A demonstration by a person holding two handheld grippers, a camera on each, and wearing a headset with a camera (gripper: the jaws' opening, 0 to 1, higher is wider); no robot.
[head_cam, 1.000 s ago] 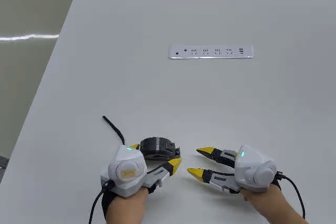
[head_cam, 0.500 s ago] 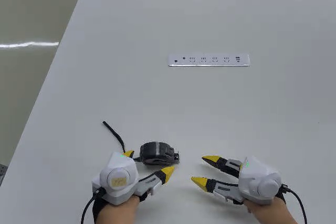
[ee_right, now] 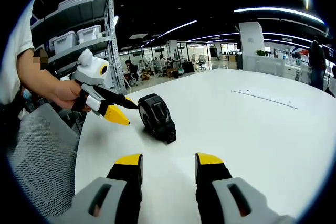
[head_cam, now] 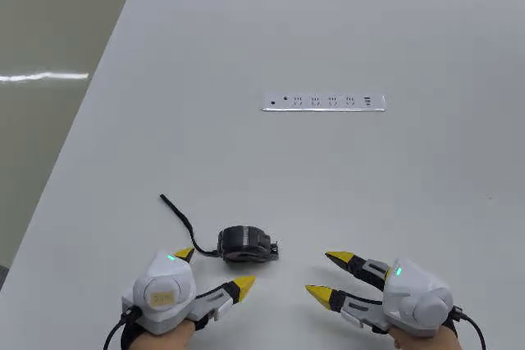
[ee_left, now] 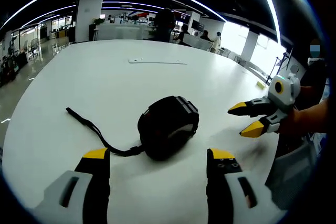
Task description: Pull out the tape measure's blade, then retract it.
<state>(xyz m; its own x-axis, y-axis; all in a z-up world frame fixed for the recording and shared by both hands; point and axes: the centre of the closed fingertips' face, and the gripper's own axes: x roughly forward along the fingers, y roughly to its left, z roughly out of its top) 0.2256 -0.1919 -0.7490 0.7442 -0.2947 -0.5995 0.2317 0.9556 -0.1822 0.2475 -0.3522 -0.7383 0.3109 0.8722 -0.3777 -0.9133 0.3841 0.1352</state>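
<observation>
Black, rounded tape measure (head_cam: 244, 243), blade drawn in and thin black strap (head_cam: 176, 213) trailing away, lying free on white table (head_cam: 246, 38) just beyond wide-spread left tongs (head_cam: 215, 268), near right tongs (head_cam: 328, 274), likewise parted, gripping nothing.

Open-plan office: grey metal shelving (ee_right: 112, 35) with white plastic bins (ee_right: 73, 38) left of the right gripper (ee_right: 169, 160), desk rows (ee_right: 178, 69) beyond it, long ceiling light strips (ee_right: 262, 9).

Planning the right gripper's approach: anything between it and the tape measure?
Nothing: bare white tabletop between the right gripper and the tape measure, in the head view and the right gripper view.
</observation>
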